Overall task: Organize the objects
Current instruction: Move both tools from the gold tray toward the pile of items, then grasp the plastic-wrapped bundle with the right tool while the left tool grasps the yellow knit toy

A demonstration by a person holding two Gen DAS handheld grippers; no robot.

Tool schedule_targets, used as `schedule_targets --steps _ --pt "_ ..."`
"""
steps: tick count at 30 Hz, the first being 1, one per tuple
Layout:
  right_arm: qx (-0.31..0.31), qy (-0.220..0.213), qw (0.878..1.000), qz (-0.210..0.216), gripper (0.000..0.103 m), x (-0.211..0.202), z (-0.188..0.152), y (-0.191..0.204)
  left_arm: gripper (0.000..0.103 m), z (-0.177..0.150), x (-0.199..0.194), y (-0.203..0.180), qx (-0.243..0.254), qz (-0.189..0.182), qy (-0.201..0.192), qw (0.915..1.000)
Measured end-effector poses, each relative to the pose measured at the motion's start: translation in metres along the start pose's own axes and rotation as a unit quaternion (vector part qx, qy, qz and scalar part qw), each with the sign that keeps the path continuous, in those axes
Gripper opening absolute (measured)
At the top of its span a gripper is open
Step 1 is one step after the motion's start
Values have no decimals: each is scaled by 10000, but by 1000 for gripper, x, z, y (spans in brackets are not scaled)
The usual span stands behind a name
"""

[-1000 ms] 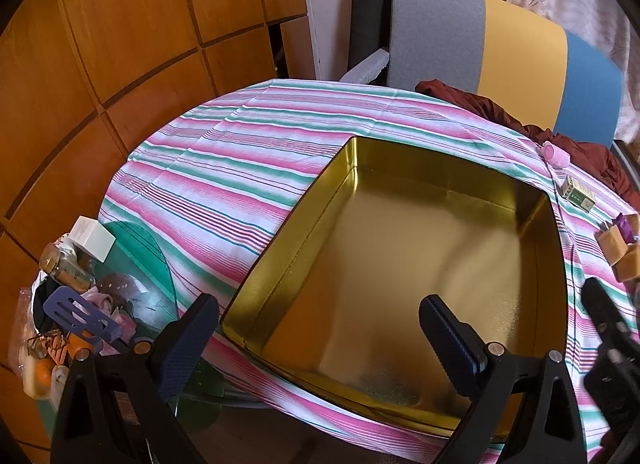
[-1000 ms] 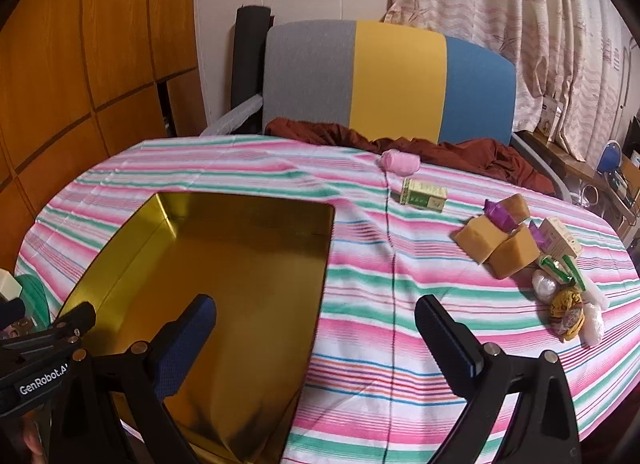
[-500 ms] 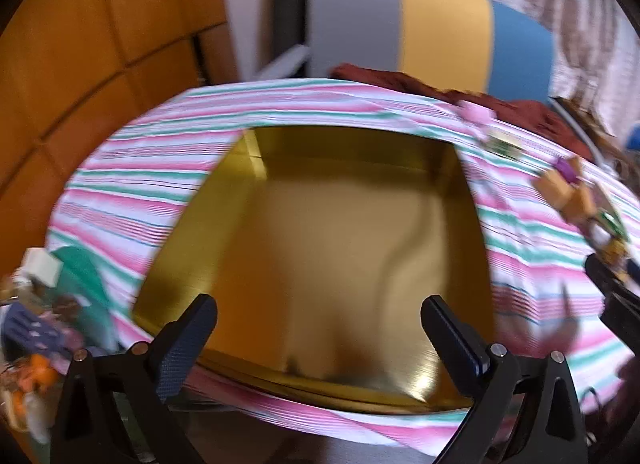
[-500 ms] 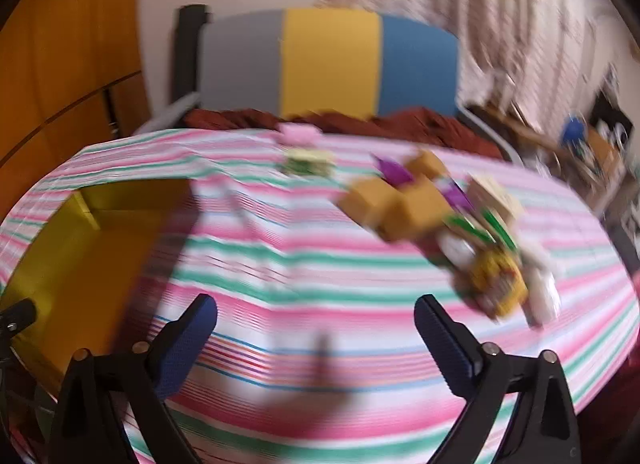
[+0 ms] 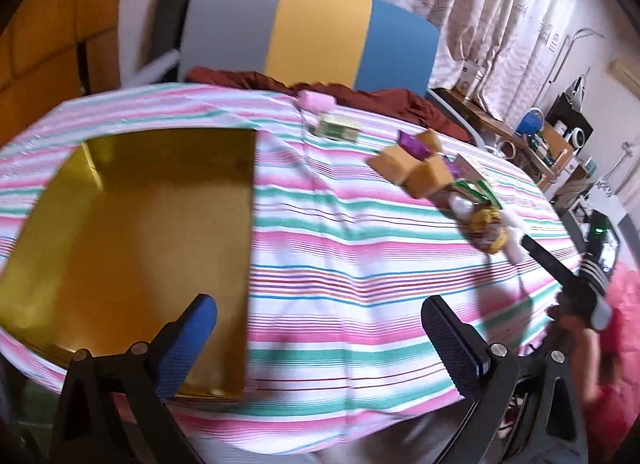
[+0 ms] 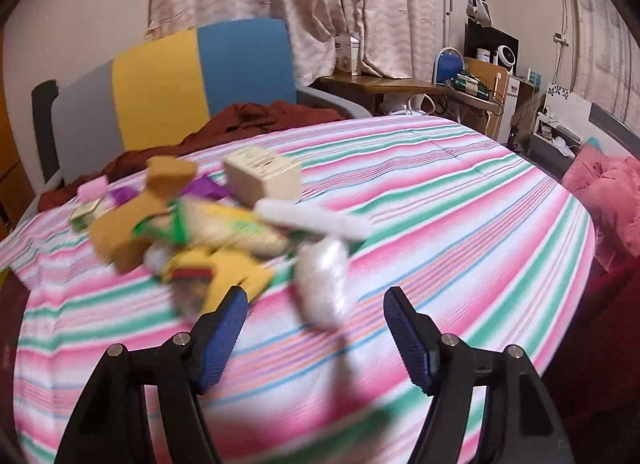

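Observation:
A gold tin tray (image 5: 132, 224) lies empty on the striped tablecloth (image 5: 360, 256) at the left. A pile of small items sits to the right: tan boxes (image 5: 404, 166), a purple wrapper (image 5: 412, 143), a green-and-white box (image 5: 338, 128), a pink roll (image 5: 316, 100), a yellow packet (image 6: 224, 268), a white wrapped lump (image 6: 324, 284), a cream box (image 6: 262, 176). My left gripper (image 5: 320, 344) is open and empty above the cloth beside the tray. My right gripper (image 6: 316, 336) is open and empty just in front of the pile; it also shows in the left wrist view (image 5: 560, 272).
A grey, yellow and blue chair (image 5: 304, 28) with a dark red cloth (image 5: 360, 92) stands behind the table. Curtains, a cluttered side desk (image 6: 460, 84) and a pink bedcover (image 6: 608, 192) are to the right.
Both grippers have swung to the right. The left view moved from over the tray toward the cloth; the right gripper closed in on the pile, and its jaws stand narrower.

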State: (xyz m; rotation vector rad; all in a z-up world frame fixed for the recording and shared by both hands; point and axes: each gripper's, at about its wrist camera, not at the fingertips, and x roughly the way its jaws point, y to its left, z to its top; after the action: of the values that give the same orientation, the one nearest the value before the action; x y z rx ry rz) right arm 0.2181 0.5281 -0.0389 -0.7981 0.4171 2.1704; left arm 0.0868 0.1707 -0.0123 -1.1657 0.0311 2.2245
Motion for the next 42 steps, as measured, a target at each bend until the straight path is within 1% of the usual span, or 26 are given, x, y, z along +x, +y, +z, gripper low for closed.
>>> schedule_targets --steps 2,4,5,6,7,9,11,15,17,19,21,26,28,29,30,31,32,33,36,38,40,42 --pt "-15 54 10000 -24 69 12 6 -10 103 2 6 -13 12 -75 13 10000" --pt "-17 194 9998 50 66 26 10 -17 103 2 11 -26 83 -11 -17 10000" --pt "-19 242 9997 57 65 30 10 -16 103 3 15 -35 166 -42 10 9999" --pt "-6 280 9996 97 62 37 11 -18 103 3 17 -40 189 -88 47 9998" --pt "-6 323 9994 159 59 45 12 -14 103 3 21 -42 187 -128 96 9997" --pt "-64 398 9990 205 43 55 10 -16 103 5 31 -49 151 -246 247 9993" --pt "-105 409 9989 205 39 58 4 -10 103 6 39 -56 134 -335 323 9988" --pt "102 294 9990 308 37 56 -2 -17 103 8 58 -71 104 -503 442 9977" --pt "164 184 9993 282 36 54 -4 -20 103 11 67 -81 110 -597 508 9969" --pt "248 35 9995 197 36 51 -6 -23 103 14 78 -95 189 -692 591 9957" --pt "385 -93 9992 73 36 46 -7 -28 103 18 91 -114 380 -759 647 9943" --pt "725 -241 9969 -171 36 41 -11 -39 103 31 120 -157 635 -987 692 9907" --pt "805 -245 9963 -186 36 41 -11 -42 103 36 132 -176 767 -1166 637 9882" --pt "858 -248 9958 -189 36 42 -11 -44 103 39 138 -186 900 -1255 615 9861" --pt "925 -241 9952 -191 36 43 -12 -46 103 43 148 -200 1138 -1298 621 9830" --pt "980 -215 9948 -178 36 44 -12 -49 103 45 153 -205 1242 -1262 625 9822" --pt "1061 -183 9941 -161 36 46 -13 -52 103 47 162 -216 1462 -1199 600 9801" --pt "1110 -172 9935 -167 36 46 -14 -54 103 49 166 -221 1564 -1205 560 9787" --pt "1143 -181 9931 -165 36 47 -14 -54 102 55 176 -231 1712 -1155 335 9779" --pt "1127 -176 9933 -166 36 48 -14 -53 100 57 182 -235 1812 -1118 203 9768" --pt "1146 -182 9931 -160 36 48 -14 -53 92 55 188 -242 2017 -1133 168 9727" --pt "1162 -181 9930 -145 36 48 -15 -54 73 53 197 -247 2173 -1126 228 9693"
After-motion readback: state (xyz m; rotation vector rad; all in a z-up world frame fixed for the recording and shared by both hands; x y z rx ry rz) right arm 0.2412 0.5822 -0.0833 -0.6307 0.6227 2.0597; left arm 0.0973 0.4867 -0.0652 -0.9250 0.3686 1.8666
